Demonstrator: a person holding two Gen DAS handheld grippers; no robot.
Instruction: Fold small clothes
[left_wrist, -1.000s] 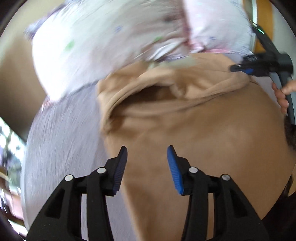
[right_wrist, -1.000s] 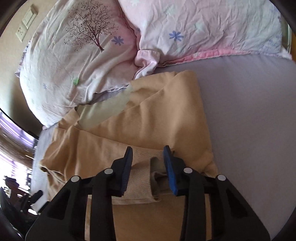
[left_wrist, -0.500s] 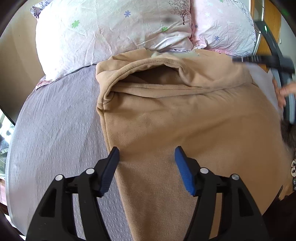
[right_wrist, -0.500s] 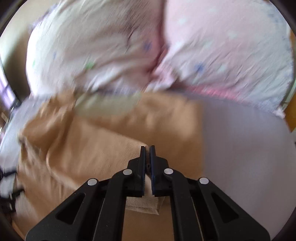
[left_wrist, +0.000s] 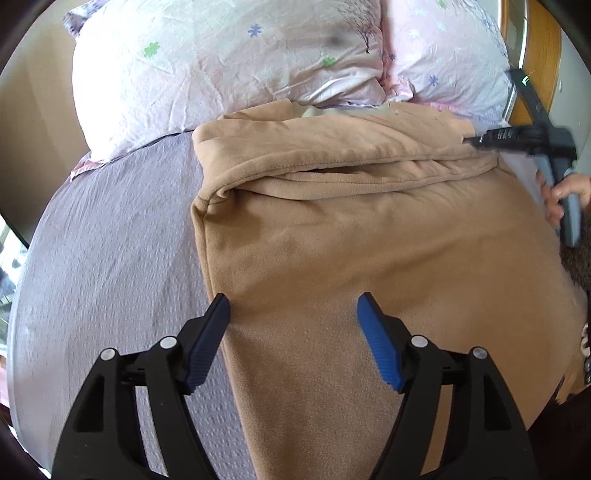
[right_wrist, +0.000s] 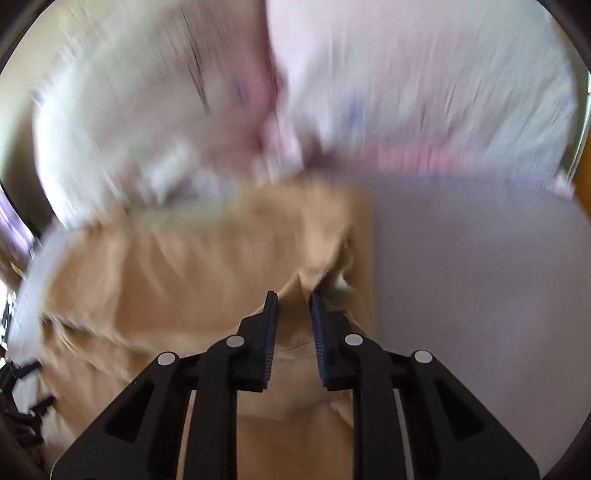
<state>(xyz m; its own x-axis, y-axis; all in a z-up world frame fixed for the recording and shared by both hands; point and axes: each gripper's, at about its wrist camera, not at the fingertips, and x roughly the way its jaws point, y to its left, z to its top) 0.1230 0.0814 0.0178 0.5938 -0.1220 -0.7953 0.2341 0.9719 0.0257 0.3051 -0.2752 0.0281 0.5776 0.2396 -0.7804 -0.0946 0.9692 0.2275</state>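
Note:
A tan fleece garment (left_wrist: 369, 229) lies spread on the lilac bed sheet (left_wrist: 110, 258), its top part folded over near the pillows. My left gripper (left_wrist: 293, 314) is open and empty, low over the garment's left edge. My right gripper (right_wrist: 293, 299) is partly open, its jaws a small gap apart, with a fold of the tan cloth (right_wrist: 295, 325) between them; the view is blurred. In the left wrist view the right gripper (left_wrist: 469, 139) shows at the garment's far right corner.
Two floral pillows (left_wrist: 229, 66) lie at the head of the bed, just beyond the garment. A wooden headboard (left_wrist: 535, 66) shows at far right. Bare sheet (right_wrist: 480, 277) lies to the right of the garment.
My right gripper shut on the cloth half a second ago and has since opened a little. My left gripper has opened wider and steadied over the garment's left edge.

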